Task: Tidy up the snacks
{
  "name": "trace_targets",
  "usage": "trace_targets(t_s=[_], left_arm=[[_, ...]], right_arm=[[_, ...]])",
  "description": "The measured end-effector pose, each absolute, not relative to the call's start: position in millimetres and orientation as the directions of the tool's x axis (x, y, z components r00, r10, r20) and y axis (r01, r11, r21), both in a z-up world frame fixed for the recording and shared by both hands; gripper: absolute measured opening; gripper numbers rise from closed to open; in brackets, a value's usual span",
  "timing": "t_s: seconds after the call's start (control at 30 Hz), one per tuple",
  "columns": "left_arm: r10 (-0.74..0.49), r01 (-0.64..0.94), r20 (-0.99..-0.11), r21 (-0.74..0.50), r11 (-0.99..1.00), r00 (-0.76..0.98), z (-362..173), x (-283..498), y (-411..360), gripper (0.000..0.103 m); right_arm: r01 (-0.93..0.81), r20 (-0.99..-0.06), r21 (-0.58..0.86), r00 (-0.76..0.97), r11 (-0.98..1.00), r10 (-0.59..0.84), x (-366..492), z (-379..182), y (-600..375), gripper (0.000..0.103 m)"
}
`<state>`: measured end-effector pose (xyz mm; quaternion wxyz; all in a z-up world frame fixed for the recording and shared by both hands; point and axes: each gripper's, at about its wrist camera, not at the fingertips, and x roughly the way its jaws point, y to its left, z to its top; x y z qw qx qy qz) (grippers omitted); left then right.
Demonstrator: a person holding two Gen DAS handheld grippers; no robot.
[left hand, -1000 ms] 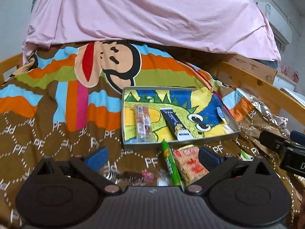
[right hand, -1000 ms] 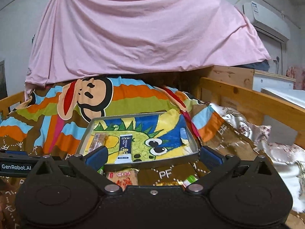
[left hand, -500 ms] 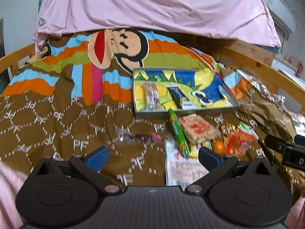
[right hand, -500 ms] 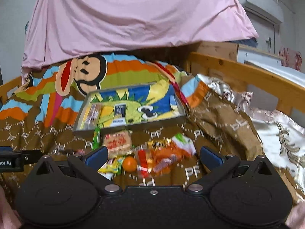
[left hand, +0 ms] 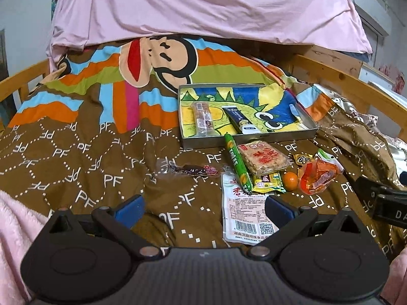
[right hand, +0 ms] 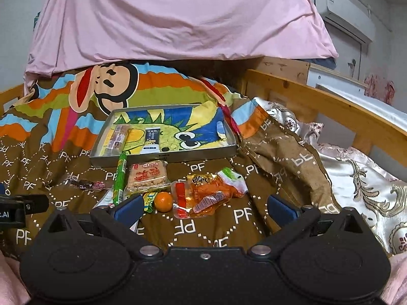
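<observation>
Your left gripper [left hand: 203, 209] and right gripper [right hand: 203, 208] have pulled back from the tin tray [left hand: 250, 140], both spread and empty; 2 snacks lie inside it, and the snack pile [right hand: 178, 188] now shows on the blanket [left hand: 84, 157].

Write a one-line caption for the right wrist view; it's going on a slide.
Open right gripper hovers over loose snacks, orange nearest, before a tin tray holding two bars.

Both tools farther from tray [left hand: 248, 138]
</observation>
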<state>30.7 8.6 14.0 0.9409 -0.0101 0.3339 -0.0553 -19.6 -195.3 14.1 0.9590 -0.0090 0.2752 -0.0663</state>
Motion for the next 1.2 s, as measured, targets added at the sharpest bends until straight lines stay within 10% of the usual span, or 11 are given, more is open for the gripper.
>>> trace_targets(t_s=[1.2], left_arm=[[-0.09, 0.105, -0.675, -0.019, 0.994, 0.732, 16.6, 44.2, 2.1, 0.103]], right_arm=[[0.082, -0.583, -0.011, 0.809, 0.997, -0.073, -7.5, 14.4, -189.8, 0.102]])
